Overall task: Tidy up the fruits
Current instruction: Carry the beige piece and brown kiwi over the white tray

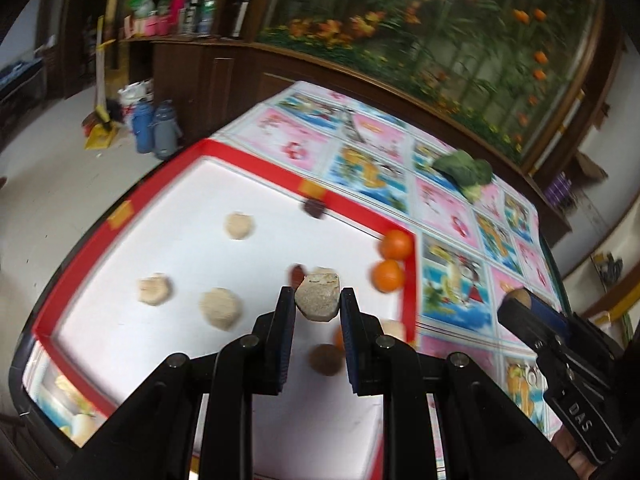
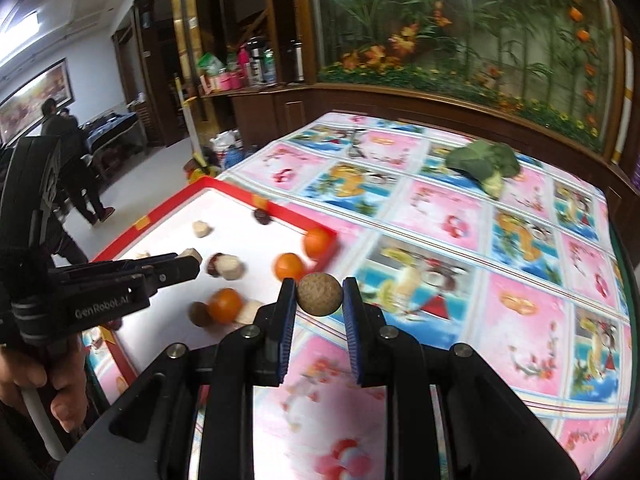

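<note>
My left gripper [image 1: 317, 300] is shut on a pale beige fruit chunk [image 1: 318, 298] and holds it above the white tray [image 1: 120, 320] with a red rim. My right gripper [image 2: 319, 294] is shut on a round brown fruit [image 2: 320, 294] over the tablecloth, just right of the tray's right edge [image 2: 320, 232]. In the tray lie two oranges [image 1: 394, 244] [image 1: 386, 276], several beige chunks [image 1: 239, 226], a dark fruit [image 1: 314, 209] and a brown ball [image 1: 326, 358]. The left gripper [image 2: 188, 266] also shows in the right wrist view, and the right gripper [image 1: 516, 300] in the left wrist view.
A broccoli head [image 2: 486, 164] lies on the patterned tablecloth [image 2: 520, 280] at the far right. A wooden cabinet with a floral panel [image 2: 460, 40] runs behind the table. Bottles [image 1: 156, 130] stand on the floor at left. People [image 2: 68, 152] stand far left.
</note>
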The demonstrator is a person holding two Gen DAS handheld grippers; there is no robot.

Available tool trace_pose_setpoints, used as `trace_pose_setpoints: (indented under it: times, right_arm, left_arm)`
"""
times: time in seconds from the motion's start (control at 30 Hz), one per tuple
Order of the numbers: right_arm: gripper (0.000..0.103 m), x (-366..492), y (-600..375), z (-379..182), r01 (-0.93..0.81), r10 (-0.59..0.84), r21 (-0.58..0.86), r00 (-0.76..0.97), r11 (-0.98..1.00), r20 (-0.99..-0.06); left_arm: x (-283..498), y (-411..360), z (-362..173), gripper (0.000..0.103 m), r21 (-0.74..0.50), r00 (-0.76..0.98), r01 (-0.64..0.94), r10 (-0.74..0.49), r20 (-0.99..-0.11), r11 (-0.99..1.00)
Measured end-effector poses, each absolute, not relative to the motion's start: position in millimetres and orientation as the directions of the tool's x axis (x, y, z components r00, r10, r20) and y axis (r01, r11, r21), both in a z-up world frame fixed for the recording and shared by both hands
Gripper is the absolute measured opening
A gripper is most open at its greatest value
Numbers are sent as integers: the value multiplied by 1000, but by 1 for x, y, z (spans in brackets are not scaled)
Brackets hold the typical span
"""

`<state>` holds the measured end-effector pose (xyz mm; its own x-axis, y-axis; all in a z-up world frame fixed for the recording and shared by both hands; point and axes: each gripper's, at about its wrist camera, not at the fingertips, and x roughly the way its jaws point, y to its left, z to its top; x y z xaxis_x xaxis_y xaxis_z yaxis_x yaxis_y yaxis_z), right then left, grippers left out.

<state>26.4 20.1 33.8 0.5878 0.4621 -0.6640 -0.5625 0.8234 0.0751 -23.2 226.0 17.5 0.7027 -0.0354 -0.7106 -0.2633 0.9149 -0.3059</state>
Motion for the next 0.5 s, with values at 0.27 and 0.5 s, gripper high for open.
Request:
trace_pose_setpoints:
  times: [0.27,0.5]
  right_arm:
    - [25,15,55,32,-629,511,78,546,773,-664]
    - [25,10,71,26,-653,527,85,521,753,-672]
  left_arm:
    - [-28,250,10,21,-318,702,-306,-13,-713,897]
    - [-33,258,4,21,-311,693,-319,-4,-721,895]
